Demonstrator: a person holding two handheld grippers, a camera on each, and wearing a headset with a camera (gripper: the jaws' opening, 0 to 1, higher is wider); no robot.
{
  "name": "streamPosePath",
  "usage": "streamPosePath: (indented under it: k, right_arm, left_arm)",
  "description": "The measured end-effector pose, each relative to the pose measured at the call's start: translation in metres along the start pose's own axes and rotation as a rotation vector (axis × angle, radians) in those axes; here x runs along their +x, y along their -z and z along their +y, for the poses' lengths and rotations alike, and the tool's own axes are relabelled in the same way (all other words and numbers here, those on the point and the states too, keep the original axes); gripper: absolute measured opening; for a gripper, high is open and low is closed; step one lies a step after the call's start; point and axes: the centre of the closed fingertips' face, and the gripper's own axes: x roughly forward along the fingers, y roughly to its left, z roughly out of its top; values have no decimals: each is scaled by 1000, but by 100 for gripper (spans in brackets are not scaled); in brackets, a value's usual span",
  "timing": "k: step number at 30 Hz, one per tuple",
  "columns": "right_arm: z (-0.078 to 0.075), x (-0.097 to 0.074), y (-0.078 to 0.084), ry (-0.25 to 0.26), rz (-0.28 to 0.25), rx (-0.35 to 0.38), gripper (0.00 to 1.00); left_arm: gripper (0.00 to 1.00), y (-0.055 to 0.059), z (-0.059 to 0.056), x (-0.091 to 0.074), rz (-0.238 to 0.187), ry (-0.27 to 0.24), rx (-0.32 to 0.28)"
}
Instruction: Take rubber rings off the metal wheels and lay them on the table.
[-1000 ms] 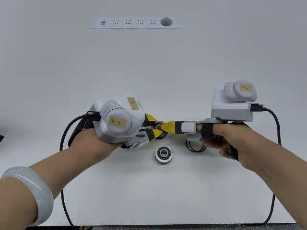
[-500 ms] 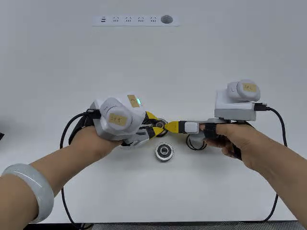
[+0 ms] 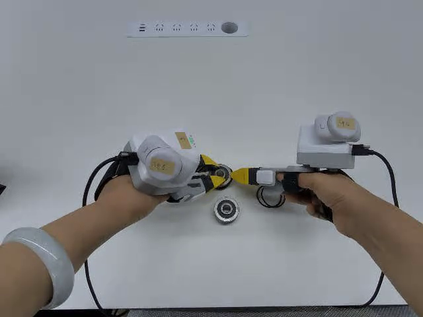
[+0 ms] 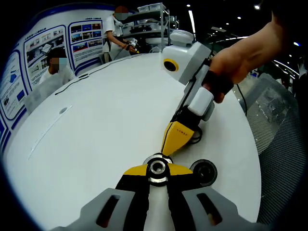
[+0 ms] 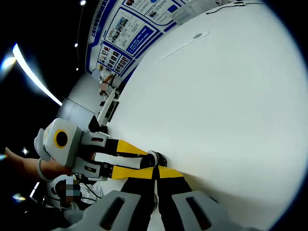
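Metal wheel [image 3: 221, 174] is clamped in left gripper [image 3: 216, 176], mid-frame; right gripper [image 3: 236, 175] is closed narrow at its rim. Rubber rings [image 3: 269, 198] are seen on white desk [image 3: 198, 92] in head view, wall posters [image 4: 82, 33] upper left in left gripper view.

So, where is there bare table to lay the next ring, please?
Bare: the wide stretch below the power strip, and the near table in front of the loose wheel. Crowded: around the rings by the right hand-held gripper.
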Motion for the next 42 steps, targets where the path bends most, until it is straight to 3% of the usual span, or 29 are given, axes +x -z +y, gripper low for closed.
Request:
streamPosePath:
  k: [14, 42]
  right_arm:
    - [0, -2, 0, -14, -16, 59, 2]
    - [12, 0, -3, -26, -35, 71, 1]
  left_arm:
    - [13, 0, -1, 0, -2, -1, -3]
    - [13, 0, -1, -1, -3, 0, -1]
